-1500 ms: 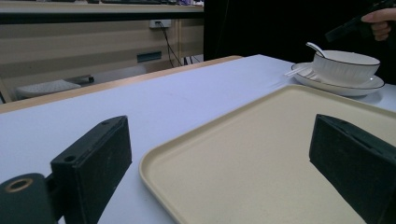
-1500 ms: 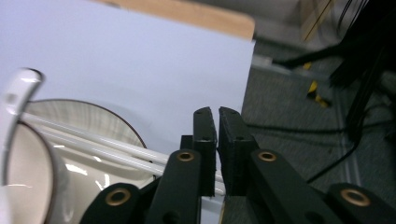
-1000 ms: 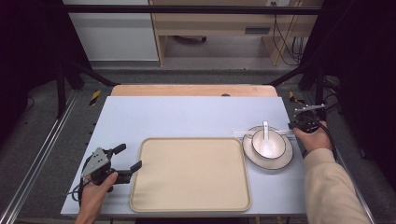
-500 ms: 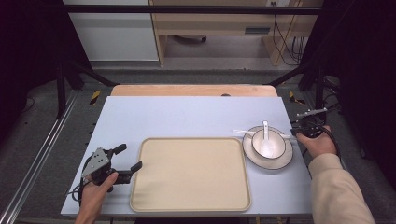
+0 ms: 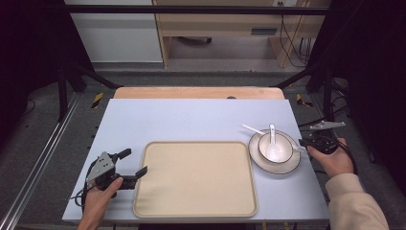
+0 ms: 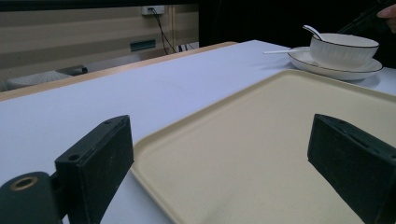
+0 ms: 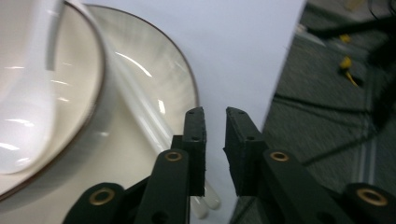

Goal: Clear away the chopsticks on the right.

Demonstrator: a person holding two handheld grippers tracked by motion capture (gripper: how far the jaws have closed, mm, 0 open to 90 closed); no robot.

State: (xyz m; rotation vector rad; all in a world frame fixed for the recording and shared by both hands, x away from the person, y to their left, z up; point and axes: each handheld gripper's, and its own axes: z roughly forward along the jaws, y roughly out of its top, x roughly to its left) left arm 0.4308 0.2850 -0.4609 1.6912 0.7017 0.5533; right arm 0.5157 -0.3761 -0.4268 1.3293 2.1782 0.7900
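The right claw (image 7: 215,154), jaws just opening and holding nothing, sits at the counter (image 5: 191,120) edge beside the plate (image 5: 292,165) with its bowl (image 5: 275,146), spoon (image 5: 273,143) and chopsticks (image 7: 140,112). The left claw (image 5: 136,163), wide open, straddles the tray (image 5: 196,177) corner.

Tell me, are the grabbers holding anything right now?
No. The right gripper has just let its jaws part beside the chopsticks; nothing sits between them. The left gripper is open over the tray's edge.

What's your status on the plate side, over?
Right gripper just cracked open, nothing between the jaws, beside the chopsticks on the plate. Left gripper open at tray. Path clear.
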